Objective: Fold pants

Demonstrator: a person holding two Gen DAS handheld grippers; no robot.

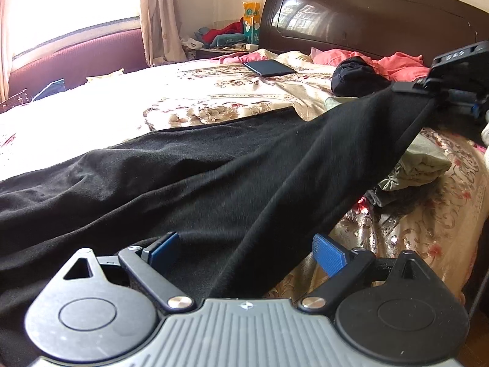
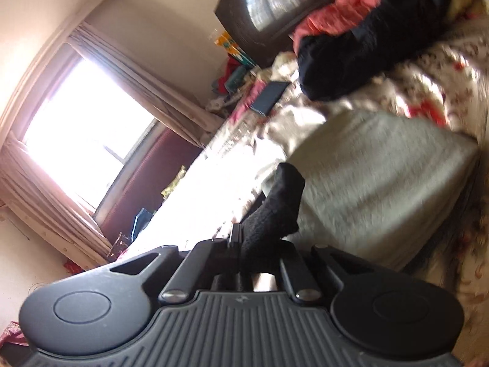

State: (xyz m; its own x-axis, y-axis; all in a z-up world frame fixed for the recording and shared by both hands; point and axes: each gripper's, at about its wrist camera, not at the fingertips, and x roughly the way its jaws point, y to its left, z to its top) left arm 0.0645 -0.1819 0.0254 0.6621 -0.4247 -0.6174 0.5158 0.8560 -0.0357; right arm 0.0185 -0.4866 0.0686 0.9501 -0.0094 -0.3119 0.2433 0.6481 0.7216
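Observation:
Black pants (image 1: 189, 177) lie spread over the floral bedspread (image 1: 214, 98). One leg is stretched up toward the right, where my right gripper (image 1: 428, 87) pinches its end above the bed. In the right wrist view my right gripper (image 2: 259, 241) is shut on that black leg end (image 2: 275, 208), which sticks out past the fingers. My left gripper (image 1: 244, 244) sits low at the near edge of the pants, its blue pads (image 1: 330, 257) standing wide apart and open. Black cloth lies between them without being pinched.
A dark headboard (image 1: 366, 15) closes off the far end of the bed. Near it lie a dark flat tablet (image 1: 269, 67), a black garment heap (image 1: 357, 76) and pink clothes (image 1: 400, 61). A folded grey-green garment (image 1: 428, 159) lies at the right. A cluttered bedside table (image 1: 226, 39) stands by the window.

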